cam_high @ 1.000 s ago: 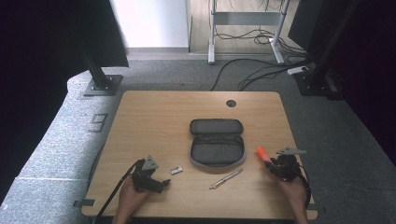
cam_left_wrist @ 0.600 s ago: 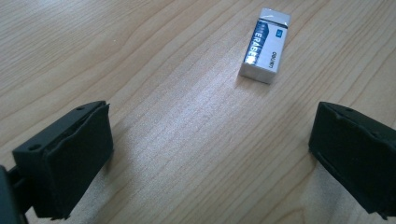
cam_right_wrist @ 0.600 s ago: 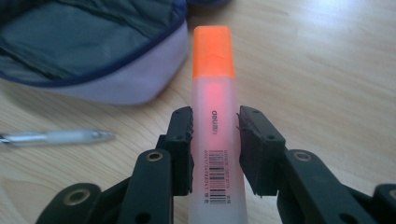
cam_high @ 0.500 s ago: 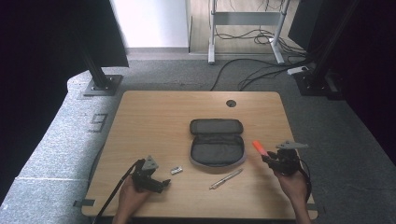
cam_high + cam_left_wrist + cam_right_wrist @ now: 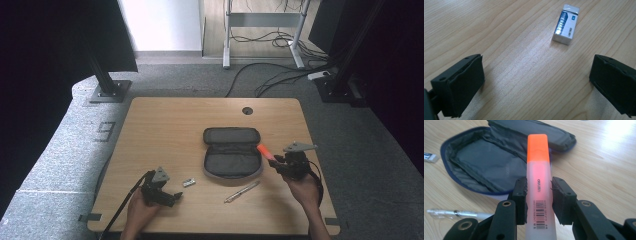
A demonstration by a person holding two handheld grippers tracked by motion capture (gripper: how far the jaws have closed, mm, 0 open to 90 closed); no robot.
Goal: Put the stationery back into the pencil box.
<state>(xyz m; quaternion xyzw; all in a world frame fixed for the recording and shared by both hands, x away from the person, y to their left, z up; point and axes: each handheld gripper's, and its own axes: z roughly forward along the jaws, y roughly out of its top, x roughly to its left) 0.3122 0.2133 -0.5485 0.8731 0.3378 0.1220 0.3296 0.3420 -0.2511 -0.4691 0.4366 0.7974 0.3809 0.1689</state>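
Observation:
My right gripper [image 5: 539, 195] is shut on an orange highlighter [image 5: 538, 167], its cap pointing toward the open grey pencil case [image 5: 486, 162]. From above, the highlighter [image 5: 265, 150] hangs just off the right edge of the pencil case [image 5: 232, 152], with the right gripper [image 5: 276, 161] lifted over the table. At the front left my left gripper [image 5: 175, 196] rests low on the table, open, with nothing between its pads [image 5: 461, 85]. A white eraser [image 5: 565, 24] lies ahead of it; it is the small white eraser [image 5: 188, 183] left of the case.
A clear pen [image 5: 242, 191] lies on the wooden table [image 5: 165, 130] in front of the case; the same pen [image 5: 456, 214] lies at the lower left of the right gripper view. A cable hole [image 5: 247, 110] sits near the far edge. Black stands and cables surround the table.
The right gripper has lifted and carried the highlighter left and farther back, up to the case's right edge. The left gripper has stayed still.

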